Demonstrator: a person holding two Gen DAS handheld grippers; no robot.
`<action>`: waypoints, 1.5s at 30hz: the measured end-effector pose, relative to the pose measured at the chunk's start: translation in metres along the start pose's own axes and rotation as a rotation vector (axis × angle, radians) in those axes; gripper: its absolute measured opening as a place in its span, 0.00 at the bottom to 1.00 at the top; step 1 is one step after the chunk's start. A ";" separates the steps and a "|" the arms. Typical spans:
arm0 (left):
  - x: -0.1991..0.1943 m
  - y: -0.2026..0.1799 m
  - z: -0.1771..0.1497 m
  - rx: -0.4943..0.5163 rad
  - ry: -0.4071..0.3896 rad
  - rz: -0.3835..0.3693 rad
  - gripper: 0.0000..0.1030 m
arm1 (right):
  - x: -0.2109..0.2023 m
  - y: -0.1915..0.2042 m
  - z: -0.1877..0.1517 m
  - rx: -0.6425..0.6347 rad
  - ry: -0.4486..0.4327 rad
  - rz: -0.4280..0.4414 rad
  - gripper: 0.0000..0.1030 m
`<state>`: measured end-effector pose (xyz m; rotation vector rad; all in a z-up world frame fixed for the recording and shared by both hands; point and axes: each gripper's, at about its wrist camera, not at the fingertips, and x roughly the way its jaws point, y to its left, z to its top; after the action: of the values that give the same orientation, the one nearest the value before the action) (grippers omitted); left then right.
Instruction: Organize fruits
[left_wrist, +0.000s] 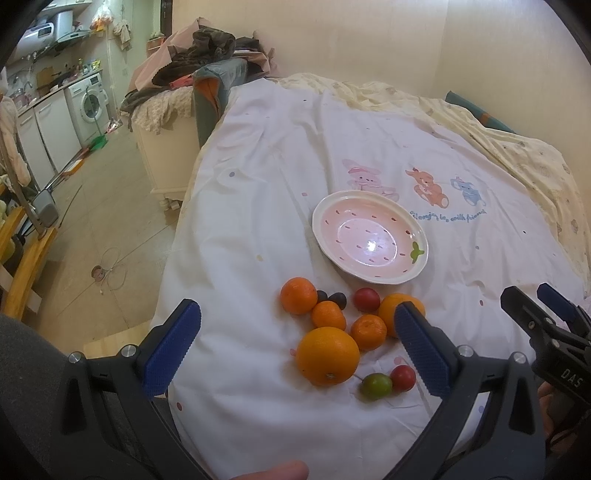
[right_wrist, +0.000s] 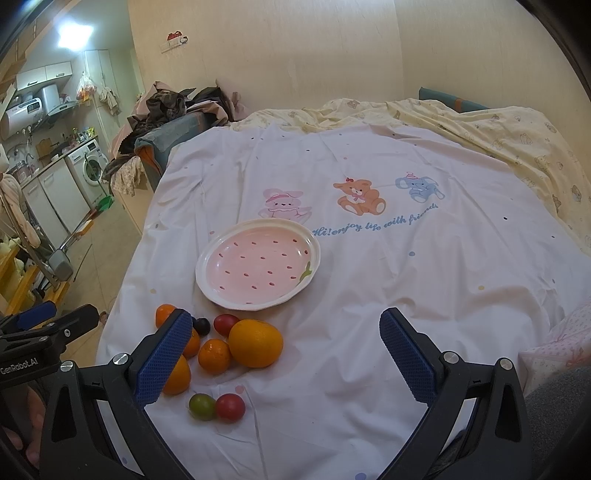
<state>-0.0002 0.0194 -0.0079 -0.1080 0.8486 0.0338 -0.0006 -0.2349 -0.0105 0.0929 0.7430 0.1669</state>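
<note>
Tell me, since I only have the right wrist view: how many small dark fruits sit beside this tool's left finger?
Observer: Two dark fruits, side by side. The left wrist view shows both unobstructed.
Operator: And the orange that is half hidden nearer the camera?
Observer: It is a whole large orange, the nearest of the pile in the left view.
Operator: What is the left tool doing?
Observer: The left tool is wide open and holds nothing.

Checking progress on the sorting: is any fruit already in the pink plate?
No: the pink plate holds nothing, and all the fruit, such as the large orange, lies on the white sheet in front of it.
</note>
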 end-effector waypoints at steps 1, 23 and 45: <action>0.000 0.000 0.000 -0.002 0.000 0.000 1.00 | 0.000 0.000 0.000 0.000 0.000 0.000 1.00; 0.000 0.001 0.000 -0.002 0.001 -0.001 1.00 | -0.001 -0.001 0.001 -0.003 -0.003 0.004 1.00; 0.047 0.007 0.029 -0.063 0.285 0.060 1.00 | 0.040 -0.034 0.034 -0.024 0.198 0.022 1.00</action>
<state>0.0519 0.0285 -0.0249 -0.1484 1.1362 0.1035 0.0554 -0.2617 -0.0164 0.0622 0.9378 0.2085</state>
